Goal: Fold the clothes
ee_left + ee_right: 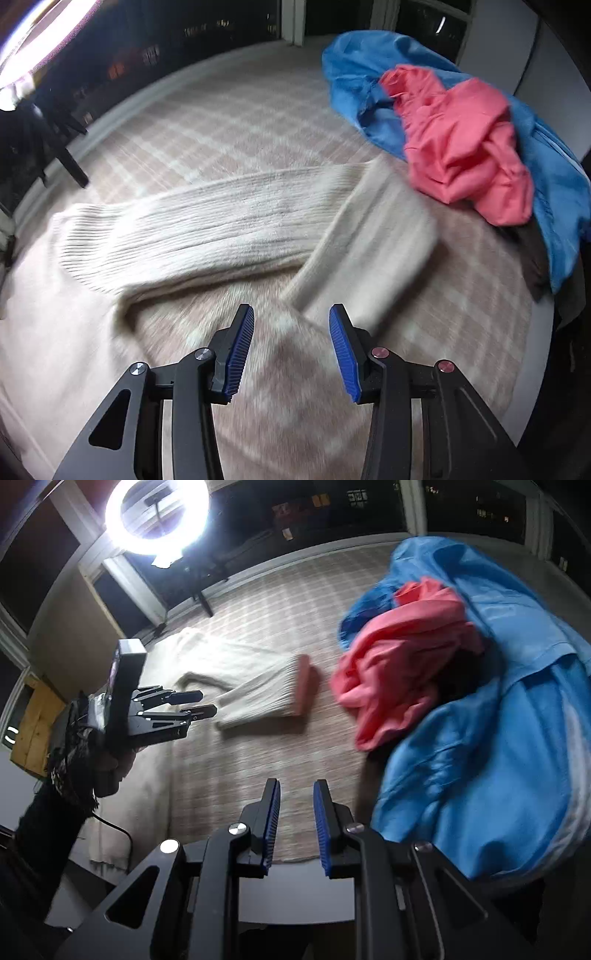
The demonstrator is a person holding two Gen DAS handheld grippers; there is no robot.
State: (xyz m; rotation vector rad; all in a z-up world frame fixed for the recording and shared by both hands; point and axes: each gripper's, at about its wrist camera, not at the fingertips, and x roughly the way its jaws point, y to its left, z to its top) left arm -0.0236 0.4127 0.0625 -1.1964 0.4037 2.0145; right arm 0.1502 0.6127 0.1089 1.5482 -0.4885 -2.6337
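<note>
A cream ribbed sweater [207, 236] lies on the plaid-covered surface [229, 110], one sleeve folded across the body and the other sleeve [373, 243] angled toward me. My left gripper [291, 325] is open and empty, hovering just above the cloth near that sleeve. It also shows in the right wrist view [207, 703], over the sweater [258, 686]. My right gripper [295, 794] is open and empty above the plaid cover [258, 768], left of the clothes pile.
A pile of a pink garment [461, 147] on a blue jacket [554, 184] lies at the right; in the right wrist view the pink garment [402, 664] and the blue jacket [498, 757] are close. A ring light [157, 515] on a stand glares at the far edge.
</note>
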